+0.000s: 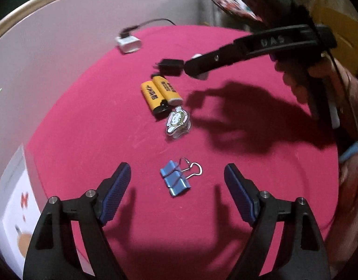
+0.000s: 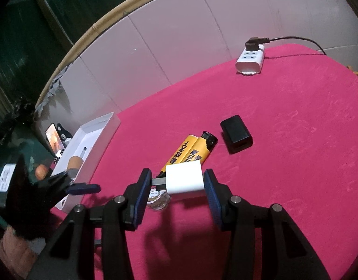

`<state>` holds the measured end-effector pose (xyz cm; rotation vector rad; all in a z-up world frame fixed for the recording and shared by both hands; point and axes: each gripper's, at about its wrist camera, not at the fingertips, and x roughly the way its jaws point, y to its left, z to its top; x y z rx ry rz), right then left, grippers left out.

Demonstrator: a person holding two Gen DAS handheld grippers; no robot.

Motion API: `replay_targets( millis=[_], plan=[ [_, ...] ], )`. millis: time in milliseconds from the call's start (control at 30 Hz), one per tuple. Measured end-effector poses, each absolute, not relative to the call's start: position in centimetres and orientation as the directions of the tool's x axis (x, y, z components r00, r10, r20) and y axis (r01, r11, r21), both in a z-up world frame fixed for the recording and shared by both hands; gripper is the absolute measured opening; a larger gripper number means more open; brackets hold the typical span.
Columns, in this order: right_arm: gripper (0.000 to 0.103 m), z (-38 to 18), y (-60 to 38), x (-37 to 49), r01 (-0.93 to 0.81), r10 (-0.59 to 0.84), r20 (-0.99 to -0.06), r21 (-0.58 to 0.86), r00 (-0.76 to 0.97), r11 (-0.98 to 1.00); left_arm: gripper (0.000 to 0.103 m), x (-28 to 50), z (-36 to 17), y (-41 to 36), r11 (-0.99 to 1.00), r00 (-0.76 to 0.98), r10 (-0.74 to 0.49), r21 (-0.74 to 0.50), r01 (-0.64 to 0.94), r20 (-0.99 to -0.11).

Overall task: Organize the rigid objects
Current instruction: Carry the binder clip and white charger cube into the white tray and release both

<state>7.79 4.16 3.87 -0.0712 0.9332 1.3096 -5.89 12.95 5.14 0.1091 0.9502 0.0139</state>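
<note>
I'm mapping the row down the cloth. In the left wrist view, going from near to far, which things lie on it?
Blue binder clips → cartoon charm → yellow lighters → black adapter → white power strip.

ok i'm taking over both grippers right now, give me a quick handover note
Left gripper: open, empty, over the two blue binder clips lying together on the red cloth.
Right gripper: shut on the white charger plug, held above the cloth.
On the cloth: two yellow lighters side by side, the black adapter just beyond them, the cartoon charm near the lighters.
At the far edge: white power strip, with a black plug in it.
Done: lighters and clips look paired up.
Left: probably set the white plug down, perhaps beside the black adapter.
</note>
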Motion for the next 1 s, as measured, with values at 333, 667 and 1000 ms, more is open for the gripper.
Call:
replay_targets(
  millis=[333,667,1000],
  plan=[
    [0.046,4.3,3.3,8.7,-0.821,0.811,-0.582,0.491,-0.062,0.291,0.082,-3.5,2.7,12.2,0.939,0.450,-0.040,0.120,0.322,-0.892],
    [0.046,4.8,2.8,9.5,-0.800,0.828,-0.557,0.527,-0.071,0.286,0.035,-4.8,2.5,13.4,0.963,0.448,-0.098,0.028,0.267,-0.889],
    [0.046,6.5,2.0,9.0,-0.804,0.858,-0.512,0.531,-0.054,0.267,0.034,-7.0,3.6,13.1,0.999,0.580,-0.006,0.015,0.032,-0.815]
  ],
)
